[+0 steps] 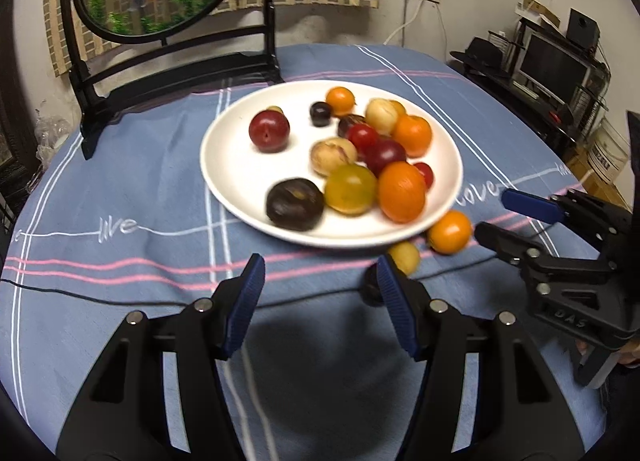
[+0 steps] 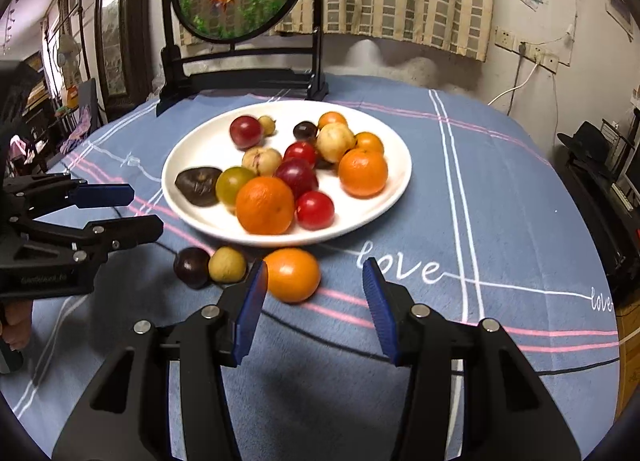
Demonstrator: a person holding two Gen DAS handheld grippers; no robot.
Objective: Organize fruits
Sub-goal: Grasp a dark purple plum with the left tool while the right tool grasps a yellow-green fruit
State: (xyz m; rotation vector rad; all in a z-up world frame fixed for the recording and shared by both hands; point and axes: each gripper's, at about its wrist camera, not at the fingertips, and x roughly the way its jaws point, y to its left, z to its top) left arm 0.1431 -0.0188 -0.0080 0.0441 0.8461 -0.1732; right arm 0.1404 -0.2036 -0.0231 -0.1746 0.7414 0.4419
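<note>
- Right gripper (image 2: 314,287) has its jaws spread wide, nothing in them. The loose orange (image 2: 291,274) sits on the desk (image 2: 500,221) at the lower middle of the right wrist view, just past the left pad, which overlaps its edge; can't tell if they touch.
- Right next to that orange, to its left, are a small yellow fruit (image 2: 227,265) and a dark plum (image 2: 192,267), all three off the white plate (image 2: 384,197) and just in front of its near rim.
- Left gripper (image 1: 320,287) is also wide open and empty, hovering over the blue cloth with the plate above it in frame.
- From the left wrist view, the dark plum is mostly hidden behind the right pad, and the yellow fruit is partly tucked under the plate rim.
- The plate's fruit pile is blurry in places.
</note>
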